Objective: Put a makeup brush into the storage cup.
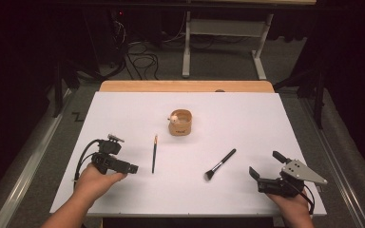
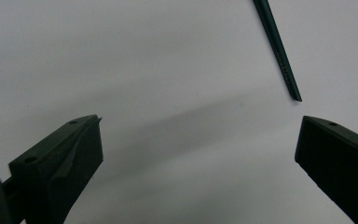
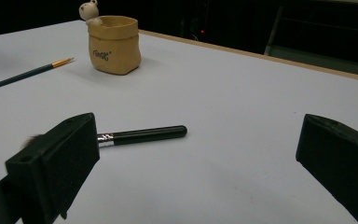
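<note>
The left gripper [image 1: 134,168] rests low on the white table [image 1: 123,109] with its jaws spread and empty, aimed at the thin paintbrush [image 1: 154,153] lying just to its right. That brush looks light, stiff and slim, likely to roll or slip on the smooth surface, so a pinch across the middle of the handle seems safest. Farther back, the small tan pot [image 1: 180,122] stands upright. The makeup brush [image 1: 220,164] lies at an angle between pot and right hand; its black handle, not the soft bristles, is the place to grip. The right gripper [image 1: 262,163] also holds its jaws wide apart, holding nothing.
</note>
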### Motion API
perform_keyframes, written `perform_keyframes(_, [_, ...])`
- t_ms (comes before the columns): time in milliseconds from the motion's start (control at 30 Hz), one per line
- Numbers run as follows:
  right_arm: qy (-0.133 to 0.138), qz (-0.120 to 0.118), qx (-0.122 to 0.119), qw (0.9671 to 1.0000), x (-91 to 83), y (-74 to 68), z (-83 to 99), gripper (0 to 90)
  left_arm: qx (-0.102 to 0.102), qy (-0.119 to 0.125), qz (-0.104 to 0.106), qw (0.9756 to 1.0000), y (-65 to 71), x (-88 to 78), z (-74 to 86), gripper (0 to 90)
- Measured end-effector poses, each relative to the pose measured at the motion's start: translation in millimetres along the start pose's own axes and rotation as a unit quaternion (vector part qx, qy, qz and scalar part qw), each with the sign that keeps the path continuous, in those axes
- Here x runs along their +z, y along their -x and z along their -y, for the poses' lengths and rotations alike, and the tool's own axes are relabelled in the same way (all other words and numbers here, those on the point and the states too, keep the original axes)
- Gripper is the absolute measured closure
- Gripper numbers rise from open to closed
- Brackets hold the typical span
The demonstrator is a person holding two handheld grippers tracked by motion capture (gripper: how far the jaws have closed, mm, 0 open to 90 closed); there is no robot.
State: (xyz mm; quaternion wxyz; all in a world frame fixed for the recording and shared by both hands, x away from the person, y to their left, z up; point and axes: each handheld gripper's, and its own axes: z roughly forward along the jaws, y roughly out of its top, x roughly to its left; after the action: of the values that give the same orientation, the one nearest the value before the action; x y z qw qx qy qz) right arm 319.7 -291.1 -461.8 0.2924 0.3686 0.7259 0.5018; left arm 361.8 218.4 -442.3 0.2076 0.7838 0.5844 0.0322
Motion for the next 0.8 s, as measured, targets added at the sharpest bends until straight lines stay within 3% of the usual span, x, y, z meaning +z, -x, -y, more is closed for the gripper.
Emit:
perform_keyframes(300, [0.004,0.0,0.001,1.0,-1.1,1.4,0.1,0.2,-0.011,-0.021,0.016,0.9996,8.0,1.8,-11.7,6.2])
perform_keyframes(500, [0.004,0.0,0.001,1.0,-1.7,-0.1,-0.6,0.2,0.001,-0.036,0.01,0.9993,14.3,5.5,-18.4,11.7])
perform_keyframes(800, [0.003,-0.001,0.0,1.0,-1.6,-0.9,-0.8,0.2,-0.01,-0.056,0.019,0.9982,17.0,10.6,-27.7,19.0])
